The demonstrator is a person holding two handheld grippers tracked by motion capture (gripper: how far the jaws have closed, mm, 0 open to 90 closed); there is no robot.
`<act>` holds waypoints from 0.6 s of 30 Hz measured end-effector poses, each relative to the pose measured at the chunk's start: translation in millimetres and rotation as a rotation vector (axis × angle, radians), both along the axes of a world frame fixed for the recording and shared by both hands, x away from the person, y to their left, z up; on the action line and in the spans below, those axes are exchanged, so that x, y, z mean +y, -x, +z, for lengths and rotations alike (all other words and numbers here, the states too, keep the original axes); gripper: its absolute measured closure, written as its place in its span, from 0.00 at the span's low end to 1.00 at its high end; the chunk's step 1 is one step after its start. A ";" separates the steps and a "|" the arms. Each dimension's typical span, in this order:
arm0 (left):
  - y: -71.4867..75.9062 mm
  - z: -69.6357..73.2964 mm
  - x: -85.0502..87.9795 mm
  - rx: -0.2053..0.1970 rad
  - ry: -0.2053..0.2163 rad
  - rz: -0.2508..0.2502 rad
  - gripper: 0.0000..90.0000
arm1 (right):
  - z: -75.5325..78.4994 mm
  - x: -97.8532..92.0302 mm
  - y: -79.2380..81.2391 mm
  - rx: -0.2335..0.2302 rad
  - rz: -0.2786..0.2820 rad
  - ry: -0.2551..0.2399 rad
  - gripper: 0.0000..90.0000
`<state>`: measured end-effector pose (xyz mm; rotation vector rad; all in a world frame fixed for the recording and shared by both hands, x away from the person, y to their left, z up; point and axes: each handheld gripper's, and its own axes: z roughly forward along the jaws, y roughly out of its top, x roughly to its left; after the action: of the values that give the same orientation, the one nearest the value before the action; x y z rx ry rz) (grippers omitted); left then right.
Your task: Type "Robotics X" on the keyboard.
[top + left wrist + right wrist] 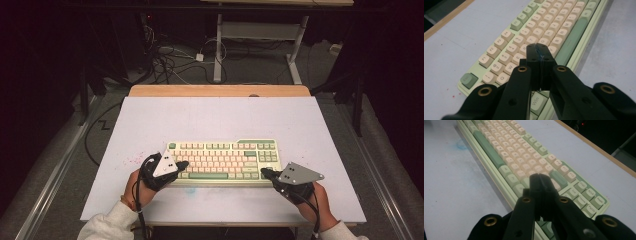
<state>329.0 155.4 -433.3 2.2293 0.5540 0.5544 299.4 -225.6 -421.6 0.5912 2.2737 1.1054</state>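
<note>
High view: pale-green plastic keyboard with cream rounded keycaps (222,162) lies near the matte white counter's (215,117) front edge. Left gripper (181,165) and right gripper (264,172), black jaws clenched empty, over its 2 ends.

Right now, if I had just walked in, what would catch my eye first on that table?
Most likely the pale green and cream keyboard, lying alone near the front of the white table. Next, the two black hand-held tools at its ends: the left tool over the left-hand keys and the right tool at the right-hand end, both with jaws shut and empty. Beyond the table, tangled cables sprawl on the floor.
</note>
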 end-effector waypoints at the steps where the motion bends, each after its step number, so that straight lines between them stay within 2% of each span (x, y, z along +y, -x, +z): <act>1: -1.3 0.2 -1.1 0.001 -0.008 -0.001 0.97 | -0.1 0.0 0.0 0.000 -0.001 0.002 1.00; 10: -13.3 2.4 -11.1 0.016 -0.017 -0.003 0.97 | -0.5 2.4 0.9 0.001 0.007 0.005 1.00; 18: -26.5 0.7 -23.8 0.043 -0.065 0.005 0.97 | -1.7 3.0 0.7 0.006 0.012 0.010 1.00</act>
<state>355.5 131.6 -432.6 2.3069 0.5707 0.5353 298.6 -222.7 -423.3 0.5783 2.2898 1.0993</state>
